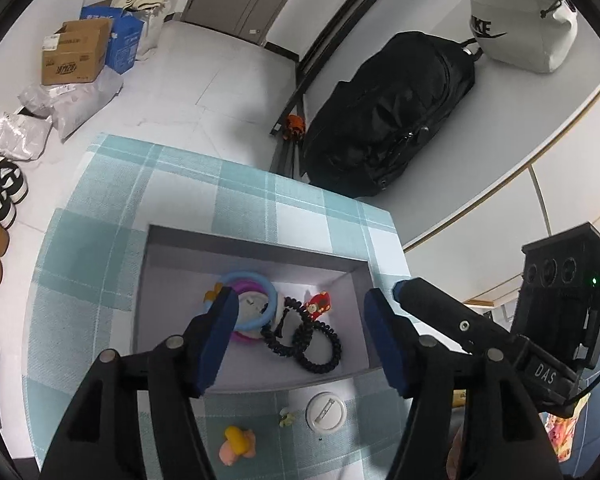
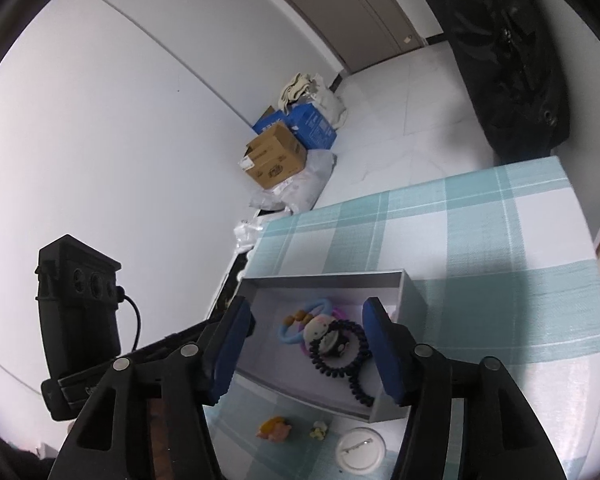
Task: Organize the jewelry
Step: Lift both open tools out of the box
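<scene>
Box: shallow grey box (image 1: 256, 252) sits on the teal plaid cloth (image 1: 204, 184); in the left wrist view its long side runs left-right.
Inside the box: blue ring (image 1: 274, 300) over a purple one, two black coil hair ties (image 1: 320, 346) side by side and touching, red clip (image 1: 319, 303) against the far wall, slanted up to the right.
Outside it: white round badge (image 1: 326, 407) pin-side up, its pin bar tilted slightly; tiny yellowish piece (image 1: 287, 418) and a yellow-pink charm (image 1: 237, 445) just beside it, all on the cloth near the box's near wall.
Left gripper (image 1: 300, 344): fingers spread wide, holding nothing, over the box.
Right gripper (image 2: 304, 354): also spread wide, nothing held, over the same box.
Hard to see: left finger pad covers part of the rings; the round cartoon-face pieces (image 2: 328, 334) are blurry, can't tell what they are.
</scene>
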A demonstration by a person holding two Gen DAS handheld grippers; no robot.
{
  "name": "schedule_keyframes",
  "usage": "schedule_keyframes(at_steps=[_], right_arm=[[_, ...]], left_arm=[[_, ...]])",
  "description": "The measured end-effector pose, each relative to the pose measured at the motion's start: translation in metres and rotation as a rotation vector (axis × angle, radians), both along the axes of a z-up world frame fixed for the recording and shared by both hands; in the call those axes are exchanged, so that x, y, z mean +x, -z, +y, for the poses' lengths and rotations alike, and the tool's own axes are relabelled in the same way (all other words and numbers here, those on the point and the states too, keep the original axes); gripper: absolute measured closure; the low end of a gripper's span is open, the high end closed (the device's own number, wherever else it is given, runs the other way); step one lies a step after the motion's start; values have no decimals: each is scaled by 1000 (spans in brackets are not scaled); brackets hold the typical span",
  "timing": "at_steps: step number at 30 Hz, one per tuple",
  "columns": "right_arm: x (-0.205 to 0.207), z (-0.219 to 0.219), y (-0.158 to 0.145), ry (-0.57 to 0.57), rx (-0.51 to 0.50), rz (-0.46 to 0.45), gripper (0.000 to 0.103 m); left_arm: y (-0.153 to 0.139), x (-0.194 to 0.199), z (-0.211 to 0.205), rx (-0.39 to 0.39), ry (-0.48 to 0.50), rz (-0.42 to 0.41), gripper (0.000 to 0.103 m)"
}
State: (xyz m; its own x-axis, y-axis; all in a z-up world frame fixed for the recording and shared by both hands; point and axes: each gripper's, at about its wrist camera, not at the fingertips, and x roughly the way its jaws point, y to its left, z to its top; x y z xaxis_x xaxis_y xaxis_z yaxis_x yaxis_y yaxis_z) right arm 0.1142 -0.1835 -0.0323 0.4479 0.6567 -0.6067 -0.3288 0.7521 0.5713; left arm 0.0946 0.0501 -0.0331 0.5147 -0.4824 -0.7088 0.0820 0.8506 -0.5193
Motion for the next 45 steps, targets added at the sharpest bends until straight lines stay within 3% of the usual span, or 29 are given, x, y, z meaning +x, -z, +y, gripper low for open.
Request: schedule_keyframes(at_steps=[13,22,33,45], right_arm=[[-32,17,-22,-6,-237,-175,15],[-62,29,-27,-34,-346,-278,5],[-91,31,-23,-31,-465,-327,0],[-103,21,-9,-23,-543,-292,0]], left_arm=[[-9,-23,1,133,-49,-65,42],[-9,-47,-8,254,-37,-123,42],[0,-72,-15,333,-31,-116,41],[23,-82,-22,446,-23,-52,33]])
